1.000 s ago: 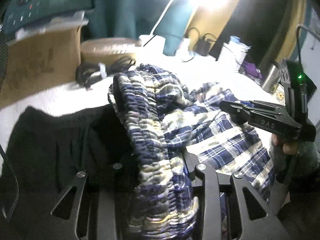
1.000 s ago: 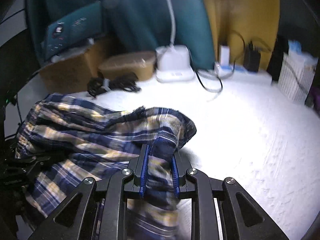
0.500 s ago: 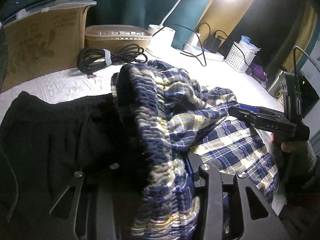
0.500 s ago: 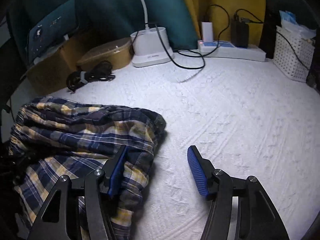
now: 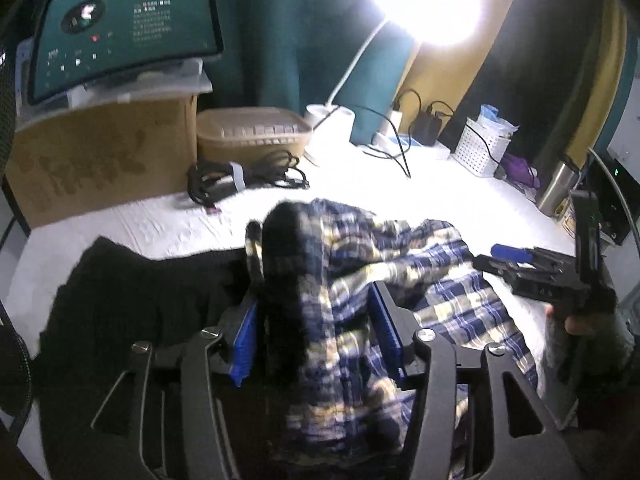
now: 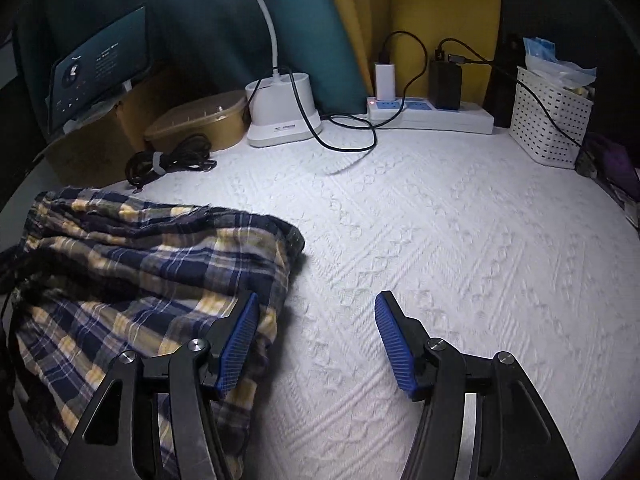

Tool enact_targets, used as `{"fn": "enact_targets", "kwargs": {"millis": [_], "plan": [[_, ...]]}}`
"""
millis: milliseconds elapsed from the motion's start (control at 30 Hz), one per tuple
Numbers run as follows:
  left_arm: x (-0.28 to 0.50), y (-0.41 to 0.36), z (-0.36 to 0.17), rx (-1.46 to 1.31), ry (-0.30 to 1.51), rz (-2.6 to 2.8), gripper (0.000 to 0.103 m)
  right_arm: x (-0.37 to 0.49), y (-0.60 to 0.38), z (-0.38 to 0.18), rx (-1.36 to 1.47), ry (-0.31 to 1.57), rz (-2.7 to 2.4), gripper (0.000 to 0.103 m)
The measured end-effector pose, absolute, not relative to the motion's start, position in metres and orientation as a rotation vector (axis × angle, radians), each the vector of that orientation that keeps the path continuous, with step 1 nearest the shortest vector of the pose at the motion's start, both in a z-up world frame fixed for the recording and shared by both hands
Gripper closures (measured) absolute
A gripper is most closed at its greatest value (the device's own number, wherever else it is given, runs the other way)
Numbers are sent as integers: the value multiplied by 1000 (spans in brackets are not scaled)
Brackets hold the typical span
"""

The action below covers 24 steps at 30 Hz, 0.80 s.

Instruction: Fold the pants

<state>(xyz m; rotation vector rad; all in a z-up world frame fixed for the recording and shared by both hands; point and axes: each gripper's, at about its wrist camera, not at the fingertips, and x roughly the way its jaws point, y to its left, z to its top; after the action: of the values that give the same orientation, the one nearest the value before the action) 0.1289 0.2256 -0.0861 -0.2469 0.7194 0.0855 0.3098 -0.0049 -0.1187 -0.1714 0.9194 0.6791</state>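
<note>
The blue, yellow and white plaid pants (image 5: 400,288) lie bunched on the white textured cover (image 6: 460,240). Their gathered waistband rises between the fingers of my left gripper (image 5: 316,340), whose jaws stand apart with the cloth loose between the blue pads (image 5: 384,336). My right gripper (image 6: 316,344) is open and empty, its left pad (image 6: 240,340) over the edge of the pants (image 6: 152,272). It also shows in the left wrist view (image 5: 536,272), at the right beside the pants.
Dark black clothing (image 5: 132,304) lies left of the pants. At the back stand a cardboard box (image 5: 100,160) with a monitor (image 5: 120,36), a brown lidded container (image 5: 252,136), a cable bundle (image 5: 244,176), a lamp base (image 6: 284,108), a power strip (image 6: 432,116) and a white basket (image 6: 552,124).
My right gripper opened, let go of the pants and drew back. My left gripper's jaws have opened around the waistband, which sagged lower.
</note>
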Motion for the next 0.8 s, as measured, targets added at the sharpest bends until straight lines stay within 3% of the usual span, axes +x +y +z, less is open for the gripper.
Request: {"fn": "enact_targets", "kwargs": {"millis": [300,467,800], "plan": [[153,240,-111,-160,809,162,48,292,-7,-126,-190,945,702,40],[157,247,-119,-129,821,185,35,285,-8,-128,-188,956,701,40],[137,240,-106,-143,786,195,35,267,-17,-122,-192,940,684,40]]}}
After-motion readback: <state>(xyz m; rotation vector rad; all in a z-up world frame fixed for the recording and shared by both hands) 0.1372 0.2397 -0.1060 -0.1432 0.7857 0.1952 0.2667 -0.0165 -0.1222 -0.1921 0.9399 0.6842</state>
